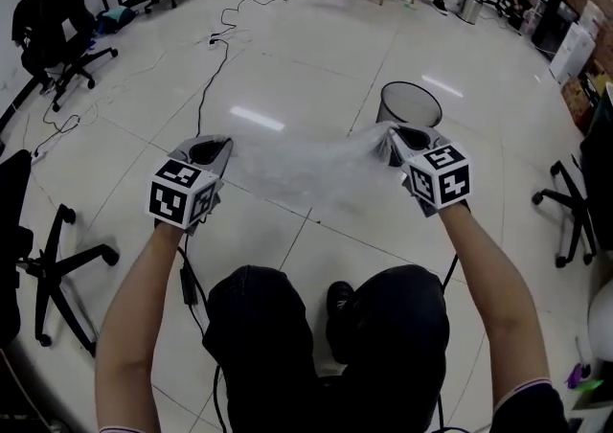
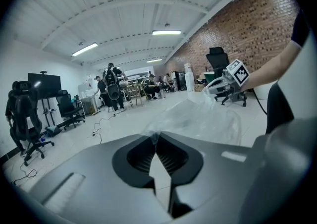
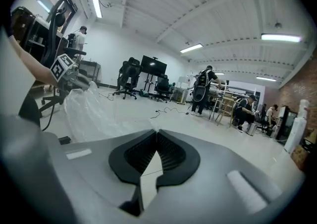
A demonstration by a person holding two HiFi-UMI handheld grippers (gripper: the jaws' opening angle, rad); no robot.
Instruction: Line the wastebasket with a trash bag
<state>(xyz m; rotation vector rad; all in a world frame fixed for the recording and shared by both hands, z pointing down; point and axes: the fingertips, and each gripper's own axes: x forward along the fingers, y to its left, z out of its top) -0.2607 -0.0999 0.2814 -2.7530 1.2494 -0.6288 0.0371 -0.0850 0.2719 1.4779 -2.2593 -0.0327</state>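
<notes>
Floor [image 1: 316, 48], pale glossy tile, fills most of the head view, w/ ceiling lights reflected in it. Person's legs in dark trousers sit at the bottom centre. Both bare forearms reach fwd, one set of tongs per hand.

Trash bag [image 1: 306, 168] is thin clear film, crumpled. It's stretched roughly level in the air between the two tongs, off the floor and in front of the person's knees. Its R end overlaps the lower wall of the wastebasket in the head view.

Office chairs stand well apart from the work: one at L [image 1: 57, 268], another at the R edge [image 1: 575, 201].

Wastebasket [image 1: 410, 105] is dark mesh, round and upright on the floor. It sits just beyond the R hand, mouth open upward.

Left tongs [image 1: 206, 148] are fully closed, pinching the bag's L edge. In the left gripper view the film comes straight out of the closed tips [image 2: 154, 136] and spreads toward the other hand.

Right tongs [image 1: 407, 139] are also closed tight on the bag's R edge. In the right gripper view the tips [image 3: 157, 131] meet, w/ film trailing off to the L.

Black cable [image 1: 206, 86] snakes across the floor beyond the L hand.
</notes>
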